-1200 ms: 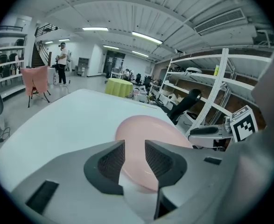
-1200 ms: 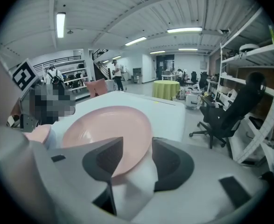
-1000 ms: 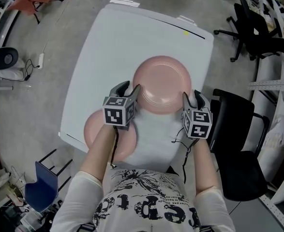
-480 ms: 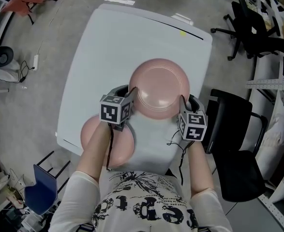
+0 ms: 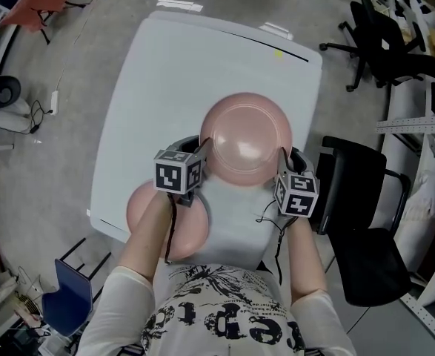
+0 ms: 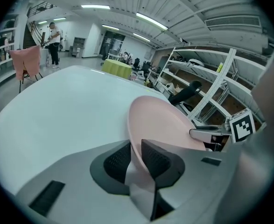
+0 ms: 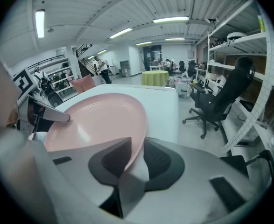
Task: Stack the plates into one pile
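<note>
- Pink and round, the held plate sits over the middle of the white desk, a little toward its right edge, caught between my two tools.
- My left hand-held gripper has its jaws narrowed onto the plate's left rim. They have just been closing, and in the left gripper view the dark pads press the rim from both sides.
- My right hand-held gripper does the same on the right rim: its jaws have just been closing, and the rim is pinched between them.
- In the right gripper view the held plate's hollow faces up, tilted slightly.
- Second plate, also pink, lies at the desk's near-left corner, partly under my left forearm, near the held one.
- Black office chair stands off the desk's right edge.
</note>
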